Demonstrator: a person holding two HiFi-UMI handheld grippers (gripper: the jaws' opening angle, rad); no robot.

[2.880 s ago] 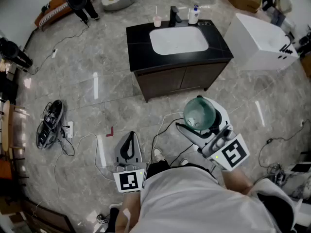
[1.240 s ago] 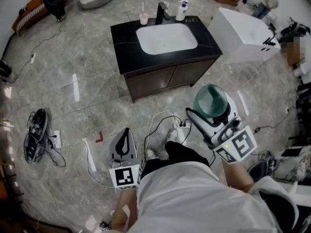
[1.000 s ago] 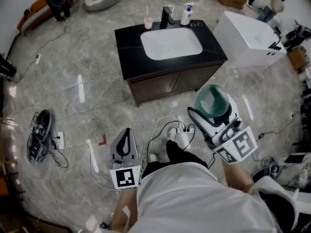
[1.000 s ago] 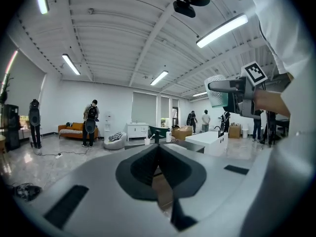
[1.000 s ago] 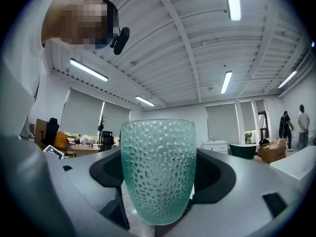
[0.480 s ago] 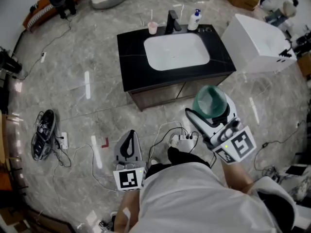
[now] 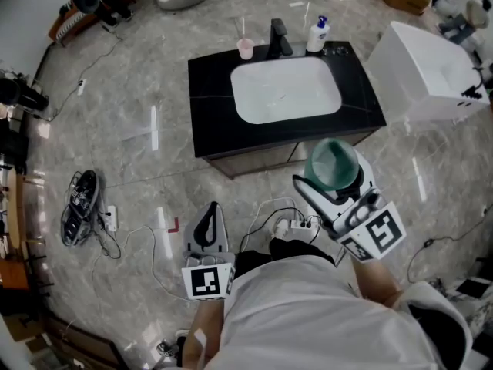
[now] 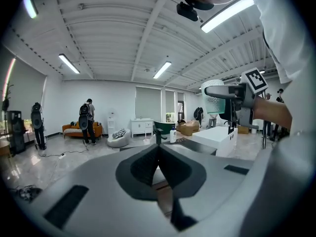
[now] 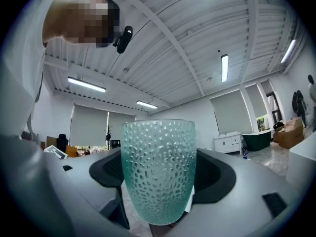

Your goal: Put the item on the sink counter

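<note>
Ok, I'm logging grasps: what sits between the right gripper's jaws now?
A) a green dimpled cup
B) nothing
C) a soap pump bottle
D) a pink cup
A: in the right gripper view, the right gripper is shut on the green dimpled cup, which fills the gap between its jaws.

No lettering or number can be read.

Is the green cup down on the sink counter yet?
No, the green cup is held between the jaws of the right gripper, in the air short of the black sink counter.
</note>
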